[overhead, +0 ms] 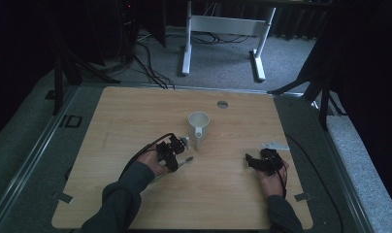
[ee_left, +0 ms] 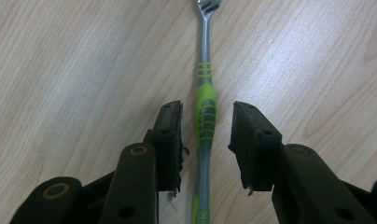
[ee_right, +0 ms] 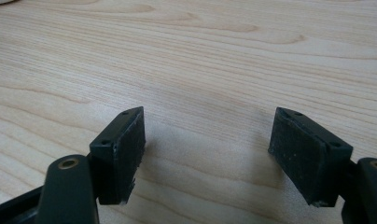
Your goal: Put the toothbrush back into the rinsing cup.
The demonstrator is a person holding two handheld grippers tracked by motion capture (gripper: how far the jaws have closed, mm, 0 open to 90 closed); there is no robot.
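Observation:
A grey and green toothbrush (ee_left: 206,107) lies flat on the wooden table (overhead: 136,116), its head pointing away in the left gripper view. My left gripper (ee_left: 207,106) hangs low over its handle. The black pads (ee_left: 170,135) stand on either side of the green grip with a gap on each side, so the gripper is open. From above, the left gripper (overhead: 172,153) sits just left of the toothbrush (overhead: 187,160), in front of a white mug (overhead: 199,127). My right gripper (overhead: 257,161) rests near the table's right side, and in its own view the right gripper (ee_right: 210,116) is open over bare wood.
A round cable hole (overhead: 222,104) lies in the table behind the mug. Behind the table, white desk legs (overhead: 186,53) and loose cables (overhead: 150,68) are on the grey floor. Dark stands flank both sides.

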